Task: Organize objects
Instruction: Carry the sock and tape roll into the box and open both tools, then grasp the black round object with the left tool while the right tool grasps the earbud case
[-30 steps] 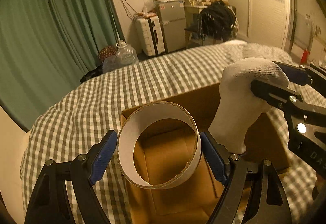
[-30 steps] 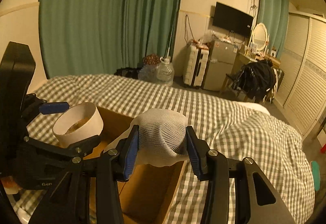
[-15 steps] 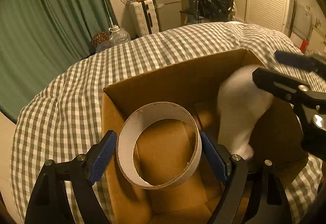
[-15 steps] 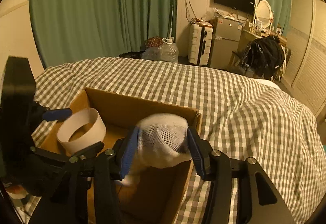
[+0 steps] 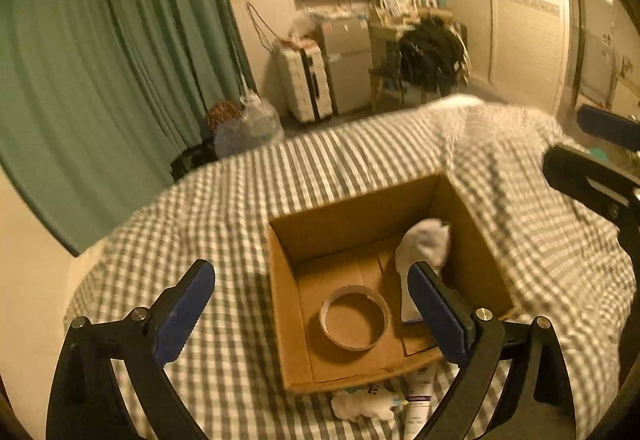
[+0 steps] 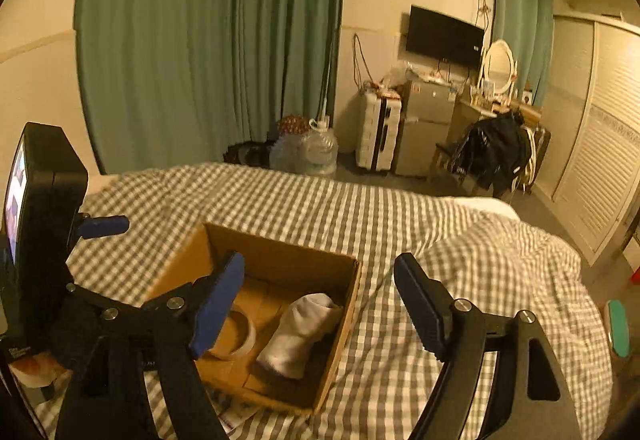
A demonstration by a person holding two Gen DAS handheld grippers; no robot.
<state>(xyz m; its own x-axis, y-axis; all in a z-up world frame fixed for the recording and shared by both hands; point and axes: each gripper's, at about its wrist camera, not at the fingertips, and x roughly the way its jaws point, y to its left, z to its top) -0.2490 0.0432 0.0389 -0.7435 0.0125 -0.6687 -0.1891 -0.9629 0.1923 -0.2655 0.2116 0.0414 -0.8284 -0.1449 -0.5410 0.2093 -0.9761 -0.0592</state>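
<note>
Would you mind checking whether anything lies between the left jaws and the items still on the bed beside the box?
Nothing visible blocks them. The tube and the small white bundle lie on the checked cover against the near wall of the box, right below the open left gripper.

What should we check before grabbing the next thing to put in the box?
1. Left gripper open and holding nothing: ok.
2. Right gripper open and holding nothing: ok.
3. Tape ring lying flat inside the cardboard box: ok.
4. White sock inside the box, beside the ring: ok.
5. More things waiting: a white tube and a small white crumpled item lie on the checked blanket by the box's near wall: ok.
6. What the crumpled item is: cannot tell.
</note>
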